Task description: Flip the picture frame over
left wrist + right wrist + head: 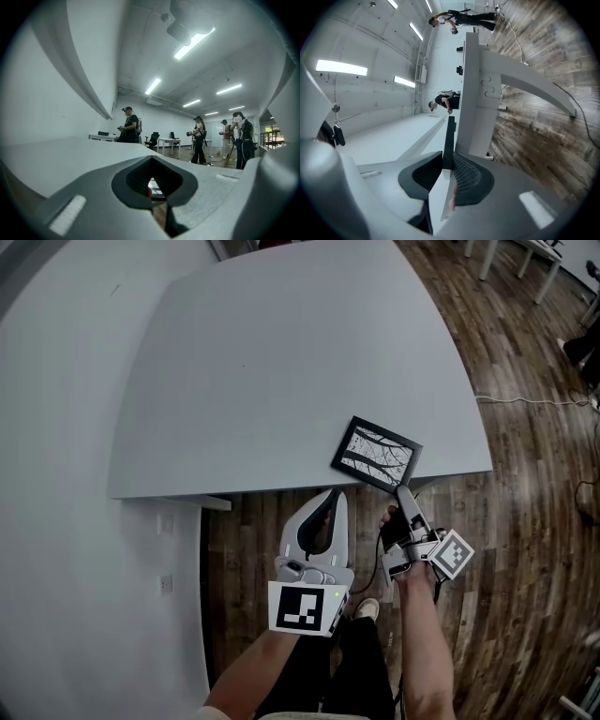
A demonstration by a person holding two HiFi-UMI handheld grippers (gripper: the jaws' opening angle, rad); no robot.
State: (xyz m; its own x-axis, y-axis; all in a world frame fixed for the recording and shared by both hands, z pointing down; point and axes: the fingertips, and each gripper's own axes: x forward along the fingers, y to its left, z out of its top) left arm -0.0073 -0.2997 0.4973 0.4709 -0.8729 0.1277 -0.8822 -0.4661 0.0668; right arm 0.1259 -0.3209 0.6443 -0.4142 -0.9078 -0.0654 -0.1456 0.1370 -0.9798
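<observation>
R gripper [403, 491] pinching picture frame [377, 455] at table corner; L gripper [333, 495] closed, empty.

Frame lies picture side up (b/w branches) at near right corner of grey table [281, 362], turned at an angle, near edge by the table's rim. R gripper comes in about level from floor side, rolled on its side, one jaw over the frame and one under; jaws nearly together, pads pressed on frame's thin dark edge [449, 140]. L gripper sits just left of it, off the table, over wood floor [525, 549], tips near the table's front edge; jaws together w/ nothing between them.
</observation>
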